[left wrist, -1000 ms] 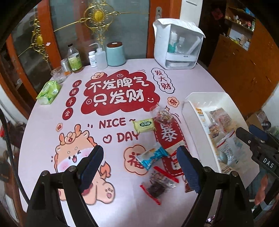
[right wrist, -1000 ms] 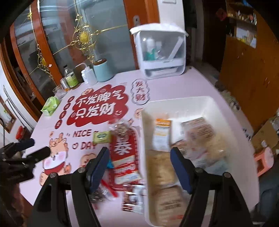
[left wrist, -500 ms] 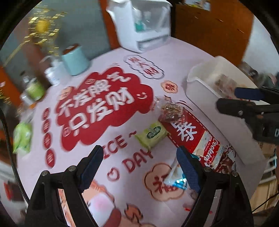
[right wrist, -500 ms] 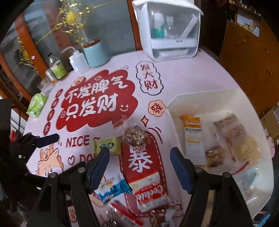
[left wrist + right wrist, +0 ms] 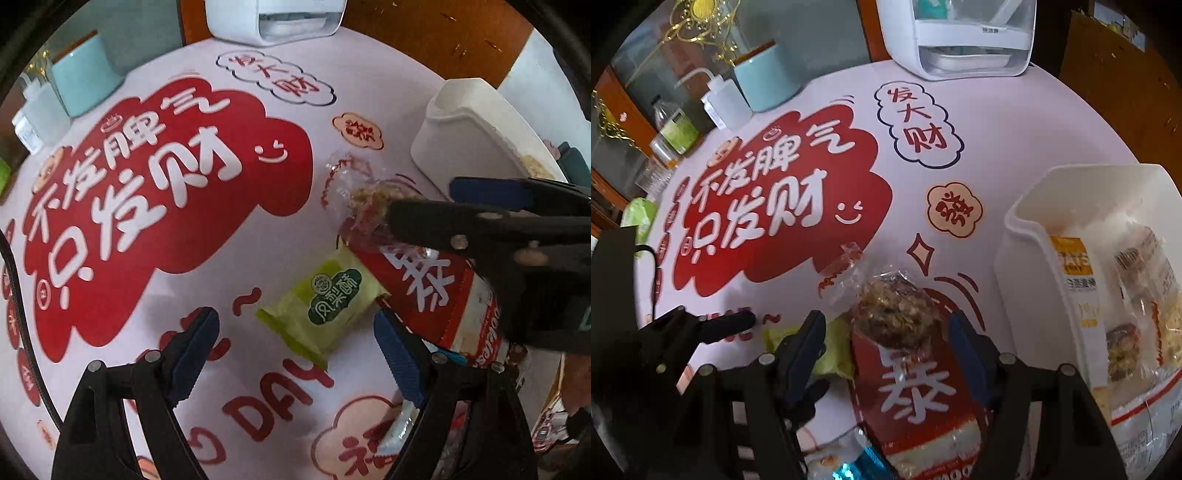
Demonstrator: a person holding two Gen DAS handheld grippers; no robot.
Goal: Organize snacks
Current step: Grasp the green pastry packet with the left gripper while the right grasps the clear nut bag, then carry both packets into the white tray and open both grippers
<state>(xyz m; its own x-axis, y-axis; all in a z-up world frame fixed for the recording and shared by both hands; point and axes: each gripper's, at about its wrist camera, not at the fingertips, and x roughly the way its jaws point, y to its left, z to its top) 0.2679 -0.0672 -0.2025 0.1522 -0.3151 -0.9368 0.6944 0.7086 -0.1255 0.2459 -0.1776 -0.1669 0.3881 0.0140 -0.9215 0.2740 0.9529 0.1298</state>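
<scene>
table cover (image 5: 1015, 122): smooth printed sheet | white bin (image 5: 1034, 258): matt plastic | green snack packet (image 5: 325, 299): glossy film | clear snack bag (image 5: 897, 306): crinkled glossy plastic

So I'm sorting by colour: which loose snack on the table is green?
The small green packet, lying flat beside the long red pack; the others are clear, red or blue.

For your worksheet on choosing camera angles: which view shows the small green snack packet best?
The left wrist view: the green snack packet lies whole and unobstructed on the table, label readable. In the right wrist view it is mostly hidden behind a gripper finger and the red packet.
</scene>
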